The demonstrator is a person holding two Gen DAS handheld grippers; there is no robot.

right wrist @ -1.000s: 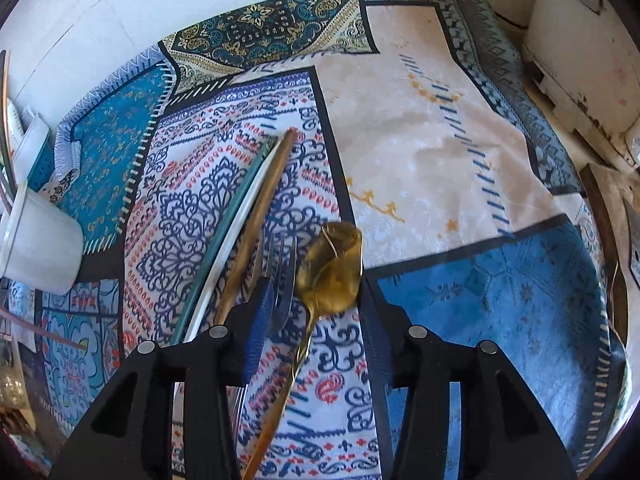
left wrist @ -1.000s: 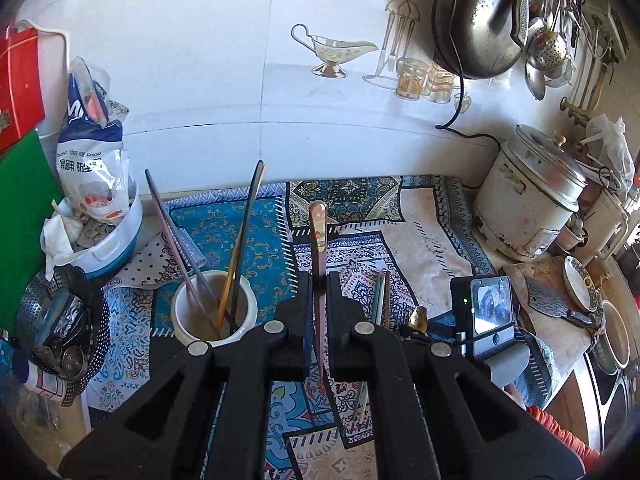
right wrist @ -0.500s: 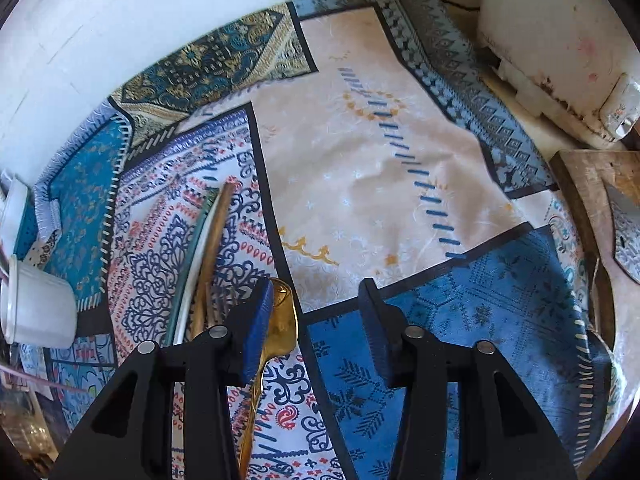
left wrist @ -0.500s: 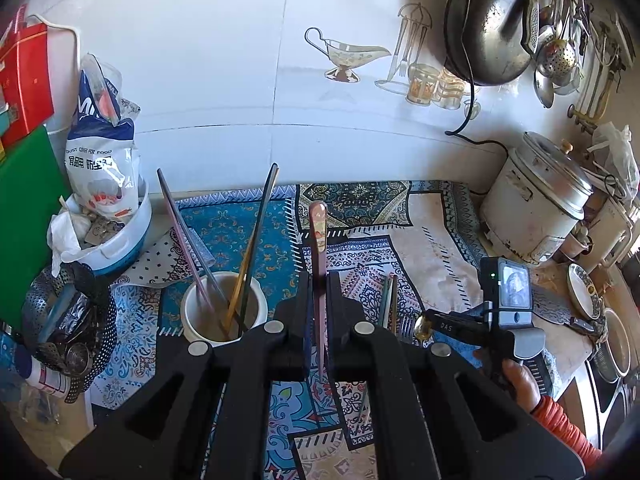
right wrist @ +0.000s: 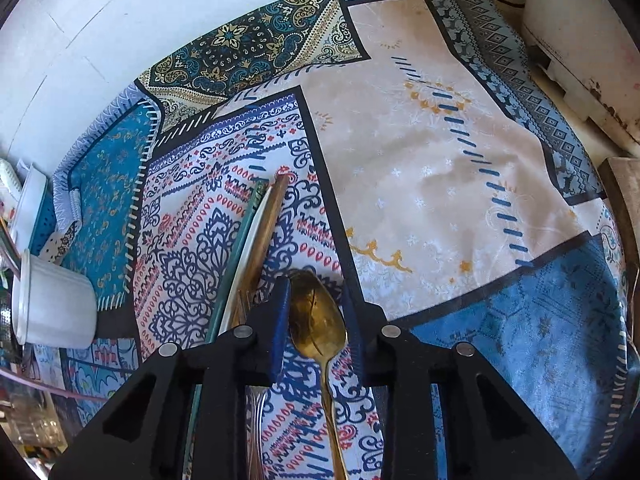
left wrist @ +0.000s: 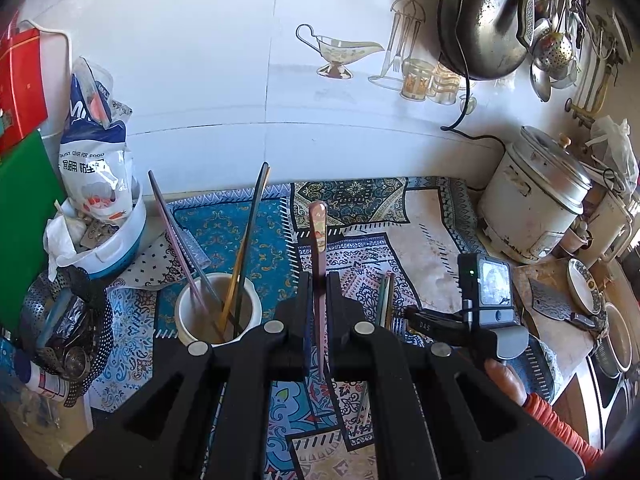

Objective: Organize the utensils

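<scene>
My left gripper (left wrist: 318, 308) is shut on a pink-handled utensil (left wrist: 319, 236) that stands upright, just right of a white cup (left wrist: 218, 308) holding several long utensils. The right gripper (left wrist: 404, 314) shows low over the cloth in the left wrist view. In the right wrist view my right gripper (right wrist: 316, 320) is open, its fingers on either side of the bowl of a gold spoon (right wrist: 318, 320) lying on the patterned cloth. A wooden-handled utensil (right wrist: 266, 232), a green-and-white one (right wrist: 244, 248) and a fork lie just left of the spoon. The white cup (right wrist: 56, 308) is at the far left.
A patterned cloth (right wrist: 440, 168) covers the counter. A rice cooker (left wrist: 536, 208) stands at the right, a white bowl with bags (left wrist: 104, 216) and a metal strainer (left wrist: 60, 328) at the left. A pot and ladles hang on the wall at upper right.
My right gripper has swung back left, so the gold spoon's bowl now lies between its open fingers. My left gripper still holds the pink-handled utensil and has drawn back slightly.
</scene>
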